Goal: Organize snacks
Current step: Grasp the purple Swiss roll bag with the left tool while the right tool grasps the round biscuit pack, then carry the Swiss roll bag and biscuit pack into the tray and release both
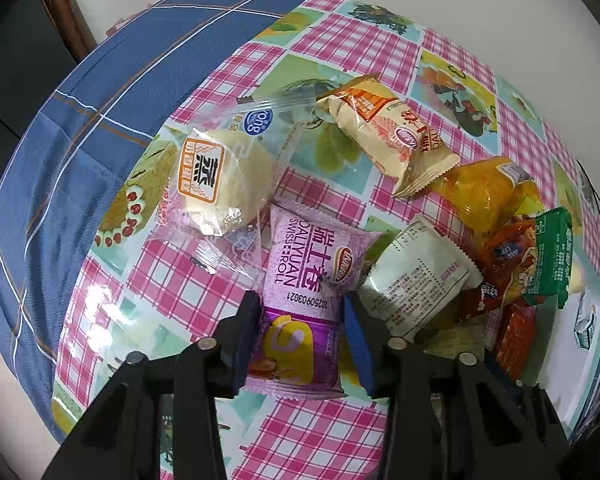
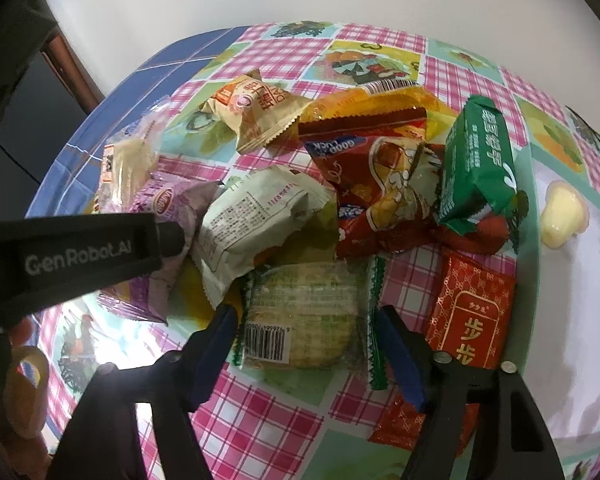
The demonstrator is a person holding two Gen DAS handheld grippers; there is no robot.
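My left gripper (image 1: 300, 304) stands around a purple Swiss roll pack (image 1: 308, 276) on the checked tablecloth, its blue pads touching the pack's sides. My right gripper (image 2: 304, 316) straddles a clear pack with green serrated ends holding a pale round cake (image 2: 304, 316); the pads sit at its edges with a gap. A white pack (image 2: 256, 220) lies between the two; it also shows in the left wrist view (image 1: 416, 276). The left gripper's black body (image 2: 80, 248) crosses the right wrist view.
A clear-bagged steamed bun (image 1: 220, 176), a beige pack (image 1: 392, 136), a yellow bag (image 1: 480, 192), a red snack bag (image 2: 384, 192), a green pack (image 2: 480, 168) and a red box (image 2: 472, 320) lie close around. A white tray (image 2: 572, 280) holding a yellow sweet (image 2: 562, 216) stands right. Blue cloth (image 1: 60, 160) borders the left.
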